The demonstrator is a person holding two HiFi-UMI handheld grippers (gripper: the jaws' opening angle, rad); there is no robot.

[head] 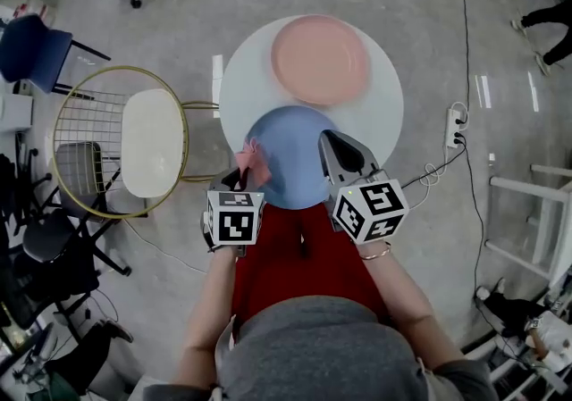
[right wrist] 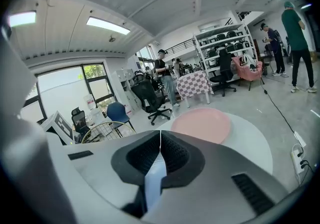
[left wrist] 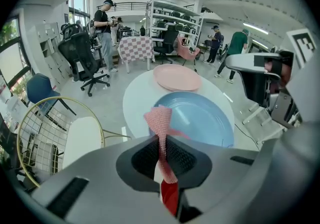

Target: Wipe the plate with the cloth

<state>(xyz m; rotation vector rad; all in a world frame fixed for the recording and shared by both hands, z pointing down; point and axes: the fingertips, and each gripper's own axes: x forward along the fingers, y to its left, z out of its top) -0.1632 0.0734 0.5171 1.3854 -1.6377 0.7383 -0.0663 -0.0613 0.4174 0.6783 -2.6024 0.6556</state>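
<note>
A blue plate (head: 290,162) sits at the near edge of the round white table (head: 386,113), with a pink plate (head: 320,60) beyond it. My left gripper (head: 243,172) is shut on a pink mesh cloth (head: 253,161) at the blue plate's left rim. In the left gripper view the cloth (left wrist: 160,120) stands up out of the jaws (left wrist: 162,140) in front of the blue plate (left wrist: 200,118). My right gripper (head: 338,154) is shut on the blue plate's right rim. In the right gripper view a pale blue edge (right wrist: 154,178) shows between the shut jaws (right wrist: 160,135).
A gold wire chair with a white seat (head: 152,140) stands close to the table's left. A power strip (head: 456,127) and cables lie on the floor to the right. Office chairs (left wrist: 80,58), shelves and several people are farther back in the room.
</note>
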